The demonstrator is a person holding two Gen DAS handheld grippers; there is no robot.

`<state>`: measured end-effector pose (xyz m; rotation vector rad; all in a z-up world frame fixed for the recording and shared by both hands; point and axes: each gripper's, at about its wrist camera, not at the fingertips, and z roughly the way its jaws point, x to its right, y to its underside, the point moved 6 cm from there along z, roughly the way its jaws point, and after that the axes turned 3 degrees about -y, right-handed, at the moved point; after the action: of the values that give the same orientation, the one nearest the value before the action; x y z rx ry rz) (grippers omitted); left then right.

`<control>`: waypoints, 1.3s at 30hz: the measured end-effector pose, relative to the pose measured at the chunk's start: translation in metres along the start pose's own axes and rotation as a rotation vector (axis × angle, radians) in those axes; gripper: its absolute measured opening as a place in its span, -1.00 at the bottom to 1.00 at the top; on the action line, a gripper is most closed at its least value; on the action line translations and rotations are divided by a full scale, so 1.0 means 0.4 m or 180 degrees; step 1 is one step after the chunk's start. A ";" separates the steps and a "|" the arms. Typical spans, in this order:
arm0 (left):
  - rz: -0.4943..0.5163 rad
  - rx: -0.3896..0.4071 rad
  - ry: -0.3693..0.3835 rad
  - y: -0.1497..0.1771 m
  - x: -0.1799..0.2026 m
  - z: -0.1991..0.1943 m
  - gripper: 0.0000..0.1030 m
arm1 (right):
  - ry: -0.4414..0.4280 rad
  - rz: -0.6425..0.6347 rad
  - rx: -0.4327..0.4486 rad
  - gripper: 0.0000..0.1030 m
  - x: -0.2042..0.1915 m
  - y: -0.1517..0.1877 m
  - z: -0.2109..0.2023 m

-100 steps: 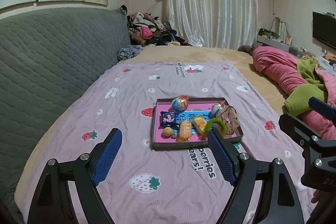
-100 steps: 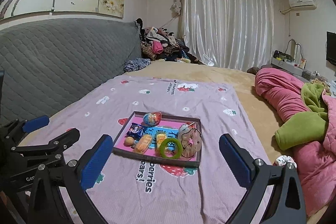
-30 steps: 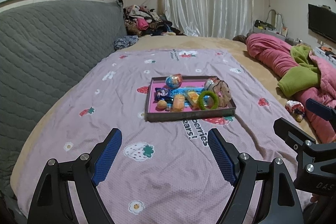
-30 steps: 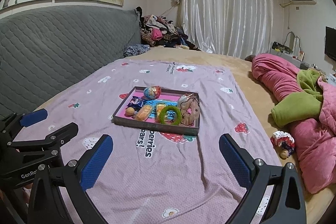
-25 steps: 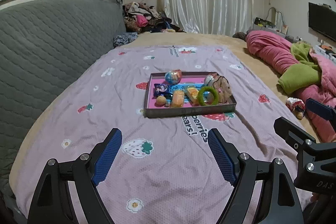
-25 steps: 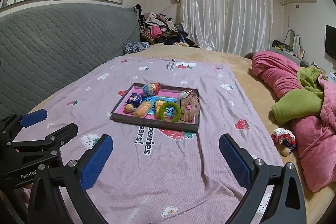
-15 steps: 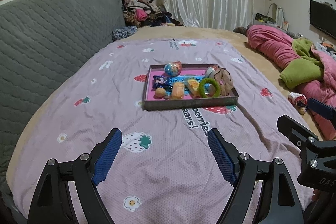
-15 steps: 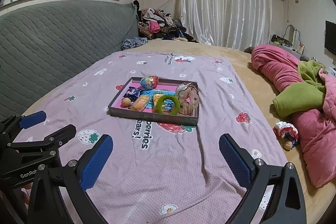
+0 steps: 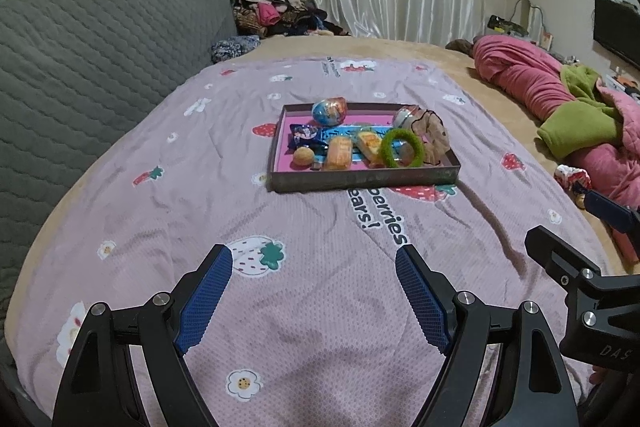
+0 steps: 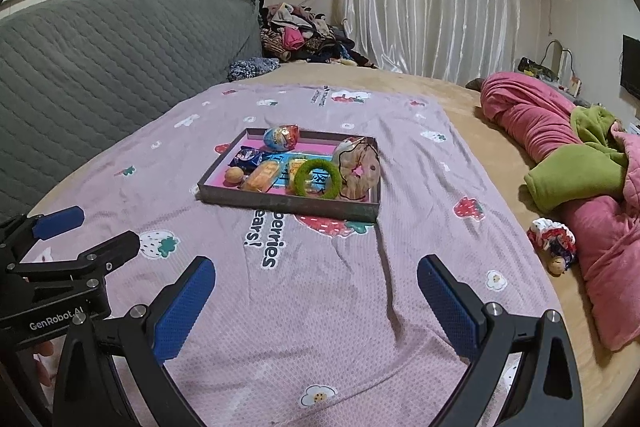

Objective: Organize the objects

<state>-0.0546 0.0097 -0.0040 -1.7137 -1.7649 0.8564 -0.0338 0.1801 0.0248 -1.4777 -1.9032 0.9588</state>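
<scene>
Pink-lined tray (image 9: 362, 179): we see it lying flat on the strawberry-print blanket (image 9: 304, 291), well ahead of both grippers.
Tray contents: a foil-wrapped egg (image 9: 329, 111) at the far edge; a dark blue snack packet (image 9: 303, 135); a small round bun (image 9: 303, 156); an orange wrapped snack (image 9: 339, 153); a green fuzzy ring (image 9: 401, 148) leaning near the front wall; a beige scrunchie (image 9: 434, 137) on the right side.
Left gripper (image 9: 314, 291): we find its blue-padded jaws spread wide with only blanket between them, holding nothing.
Right gripper (image 10: 316, 301): our view shows its jaws wide apart too, empty, above the blanket.
Surroundings: a grey quilted headboard (image 9: 88, 59) on the left; a pink quilt (image 10: 560, 155) with a green blanket (image 10: 576, 175) on the right; a small doll (image 10: 554, 239) beside them.
</scene>
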 end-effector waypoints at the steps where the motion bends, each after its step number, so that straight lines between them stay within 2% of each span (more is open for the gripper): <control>1: 0.0003 -0.0014 -0.0003 0.003 0.001 0.005 0.65 | 0.0002 -0.0007 -0.0007 0.98 -0.001 0.002 0.005; 19: -0.0021 -0.0207 -0.0036 0.056 0.000 0.100 0.65 | 0.0002 0.0003 -0.0128 0.98 0.011 0.061 0.075; 32: -0.0043 -0.0162 0.0033 0.079 0.005 0.168 0.65 | -0.0013 -0.0011 -0.0142 0.98 0.017 0.099 0.131; 39: -0.0020 -0.0037 0.0052 0.071 0.009 0.175 0.65 | -0.0019 0.0017 -0.0103 0.98 0.023 0.105 0.148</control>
<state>-0.0882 0.0078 -0.0717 -1.7169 -1.7670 0.8290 -0.0575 0.1831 -0.0444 -1.5006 -1.9284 0.9401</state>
